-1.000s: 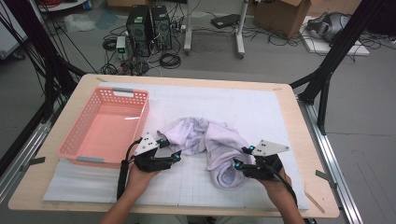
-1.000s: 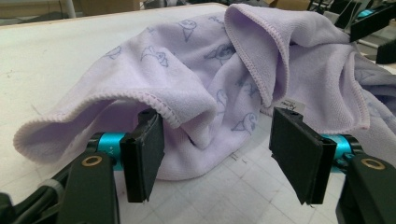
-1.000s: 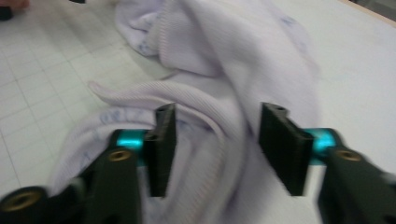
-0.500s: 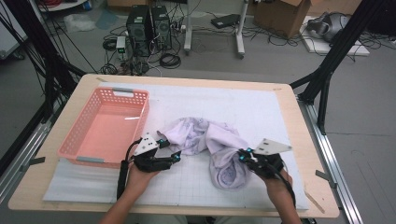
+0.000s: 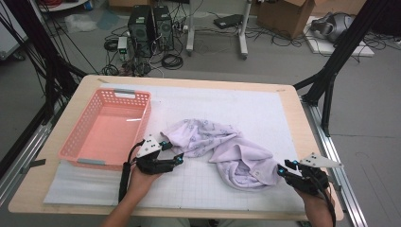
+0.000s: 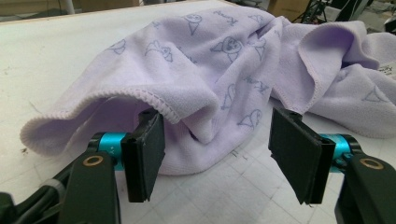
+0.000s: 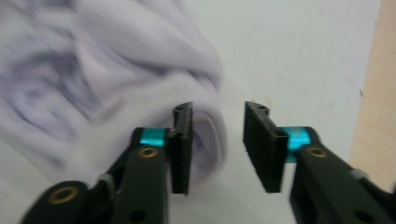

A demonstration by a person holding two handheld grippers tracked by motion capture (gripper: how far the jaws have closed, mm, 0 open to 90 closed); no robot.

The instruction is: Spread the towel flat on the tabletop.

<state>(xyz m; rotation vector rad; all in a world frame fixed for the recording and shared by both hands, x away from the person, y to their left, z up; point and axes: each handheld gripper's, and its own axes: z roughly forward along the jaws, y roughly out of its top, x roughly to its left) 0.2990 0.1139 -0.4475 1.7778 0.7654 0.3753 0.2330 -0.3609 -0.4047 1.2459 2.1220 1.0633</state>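
Loosely crumpled, the lilac printed towel (image 5: 227,151) lies bunched on the mat (image 5: 265,113).

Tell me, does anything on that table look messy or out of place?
Only the lilac towel: it lies crumpled in a twisted heap on the white mat rather than flat or folded. The pink basket sits squarely beside it, and nothing looks spilled or broken.

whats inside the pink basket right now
Nothing lies in the pink basket: its bare slotted floor shows through. The lilac towel lies crumpled on the white mat beside it. The near wall hides a thin strip of floor.
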